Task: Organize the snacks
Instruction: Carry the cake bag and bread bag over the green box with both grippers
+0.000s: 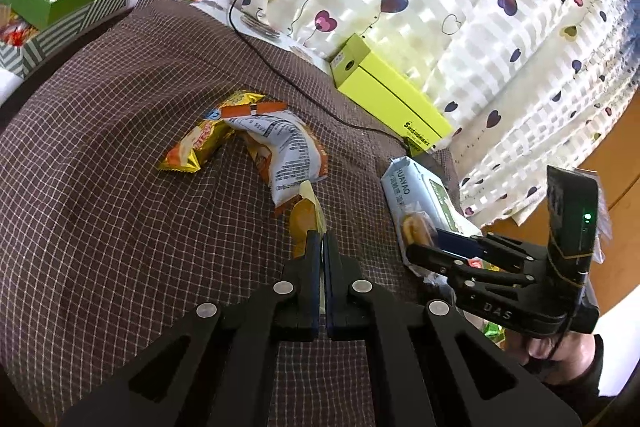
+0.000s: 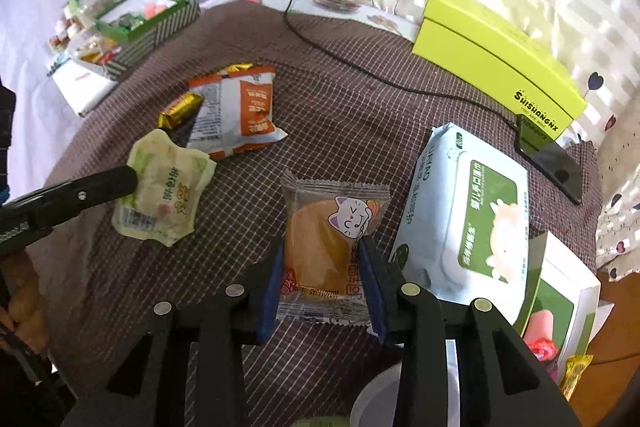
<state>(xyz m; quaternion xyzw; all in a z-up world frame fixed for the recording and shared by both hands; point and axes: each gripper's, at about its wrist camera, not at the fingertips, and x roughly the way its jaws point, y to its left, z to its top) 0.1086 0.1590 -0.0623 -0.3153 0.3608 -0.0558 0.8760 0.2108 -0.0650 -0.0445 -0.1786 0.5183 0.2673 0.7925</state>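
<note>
Already clamped in the right claw [image 2: 322, 259]: cat-printed cake packet [image 2: 334, 227], long axis pointing away along the fingers. Pinched edge-on in the left claw [image 1: 320, 239]: pale green snack pouch [image 2: 164, 195]. Beyond, loose orange-and-white packets [image 2: 236, 111] on the counter [image 2: 340, 115], nearer the left claw.

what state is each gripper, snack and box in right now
left gripper: shut on pale green snack packet
right gripper: shut on cat-print cake packet
orange-white snack bag: lying sealed on cloth
green box: open, items inside
yellow-green box: closed
</note>
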